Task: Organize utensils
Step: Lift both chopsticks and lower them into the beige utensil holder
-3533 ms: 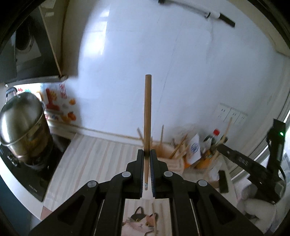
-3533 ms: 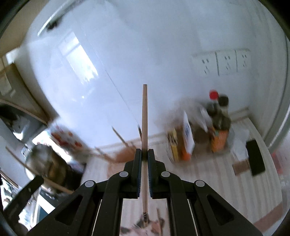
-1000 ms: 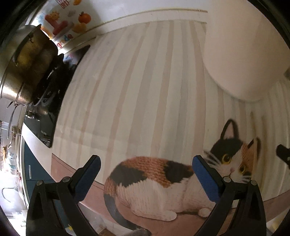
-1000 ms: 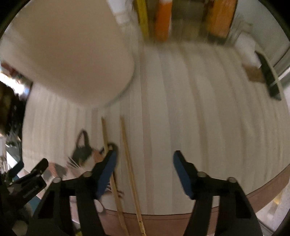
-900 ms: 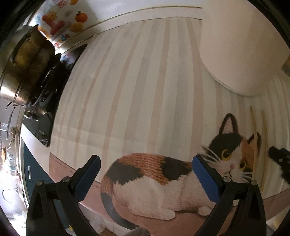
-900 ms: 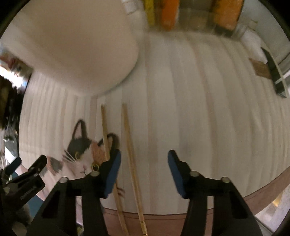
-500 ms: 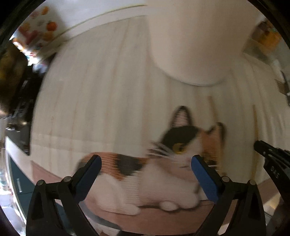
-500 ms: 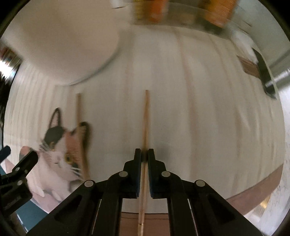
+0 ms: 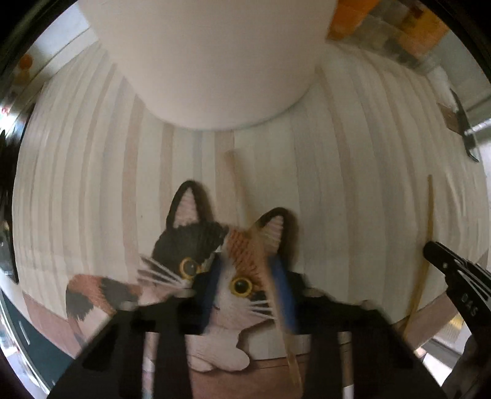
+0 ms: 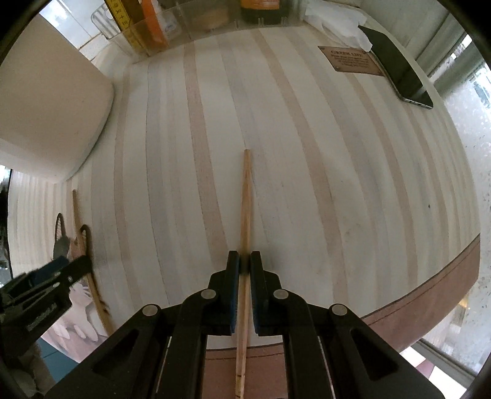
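Note:
My right gripper (image 10: 244,264) is shut on a wooden chopstick (image 10: 246,196) that lies along the striped mat, pointing away from me. My left gripper (image 9: 247,277) is blurred with motion, its jaws partly closed around a second chopstick (image 9: 237,181) lying across the cat picture (image 9: 211,257); this chopstick also shows in the right wrist view (image 10: 80,227). A large cream holder (image 9: 211,58) stands just beyond the cat picture and shows at the left in the right wrist view (image 10: 46,113).
A clear organiser with bottles and packets (image 10: 184,24) stands at the back. A phone (image 10: 396,67), a brown card (image 10: 353,60) and white tissue (image 10: 337,21) lie at the far right. The mat's brown front edge (image 10: 429,288) is close.
My right gripper has closed on one chopstick on the mat. My left gripper has swung over the cat picture and its jaws are closing around the other chopstick.

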The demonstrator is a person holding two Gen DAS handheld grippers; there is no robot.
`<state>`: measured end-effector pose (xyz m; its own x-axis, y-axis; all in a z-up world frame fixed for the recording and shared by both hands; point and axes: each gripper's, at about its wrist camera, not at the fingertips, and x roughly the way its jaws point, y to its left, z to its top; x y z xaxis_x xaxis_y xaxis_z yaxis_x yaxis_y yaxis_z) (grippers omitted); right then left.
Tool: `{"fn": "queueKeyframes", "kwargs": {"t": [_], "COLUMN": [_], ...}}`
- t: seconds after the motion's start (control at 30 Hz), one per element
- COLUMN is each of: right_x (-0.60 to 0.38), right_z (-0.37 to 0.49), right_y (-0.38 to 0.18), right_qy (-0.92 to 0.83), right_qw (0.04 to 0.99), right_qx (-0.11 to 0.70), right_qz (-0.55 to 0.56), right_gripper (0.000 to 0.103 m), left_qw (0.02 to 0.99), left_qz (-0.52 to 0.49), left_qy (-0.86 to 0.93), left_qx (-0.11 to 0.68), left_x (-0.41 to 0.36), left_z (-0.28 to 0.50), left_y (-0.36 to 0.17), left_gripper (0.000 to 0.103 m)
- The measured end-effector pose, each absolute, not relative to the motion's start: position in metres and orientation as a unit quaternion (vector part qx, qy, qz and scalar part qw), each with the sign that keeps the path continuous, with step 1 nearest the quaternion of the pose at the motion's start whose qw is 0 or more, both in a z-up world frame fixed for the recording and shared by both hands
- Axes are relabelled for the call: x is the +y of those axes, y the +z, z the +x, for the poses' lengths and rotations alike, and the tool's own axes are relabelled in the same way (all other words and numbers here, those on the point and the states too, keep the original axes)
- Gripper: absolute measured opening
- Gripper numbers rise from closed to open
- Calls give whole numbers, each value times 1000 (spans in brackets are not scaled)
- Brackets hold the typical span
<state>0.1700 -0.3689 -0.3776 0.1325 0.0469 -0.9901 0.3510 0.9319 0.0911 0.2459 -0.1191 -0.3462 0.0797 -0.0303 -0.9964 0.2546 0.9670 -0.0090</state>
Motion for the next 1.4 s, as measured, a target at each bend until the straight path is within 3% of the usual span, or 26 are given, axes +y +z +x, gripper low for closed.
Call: {"fn": "queueKeyframes", "kwargs": {"t": [0.03, 0.17, 0.53, 1.1, 1.4], "right_x": [-368, -346, -262, -223, -221], "right_z": [171, 163, 180, 201, 184], "right_y": [-377, -372, -367, -368, -330], "right_qy": [-105, -113, -31, -37, -40], "right_qw": [737, 741, 744, 737, 783], "right_qx": [650, 646, 657, 670, 614], "right_qz": [150, 143, 119, 72, 92], "right_gripper": [7, 7, 7, 7, 7], "left_qw": [729, 733, 733, 744, 804], "left_qz": [88, 107, 80, 51, 78], "left_qy": [-98, -86, -56, -41, -25], "left_qx": [672, 666, 673, 665, 588], "left_x": [-119, -104, -40, -35, -37], "left_z": [246, 245, 247, 236, 223], "left_y": [-346, -344, -341, -336, -280], "left_gripper": [8, 5, 5, 4, 4]}}
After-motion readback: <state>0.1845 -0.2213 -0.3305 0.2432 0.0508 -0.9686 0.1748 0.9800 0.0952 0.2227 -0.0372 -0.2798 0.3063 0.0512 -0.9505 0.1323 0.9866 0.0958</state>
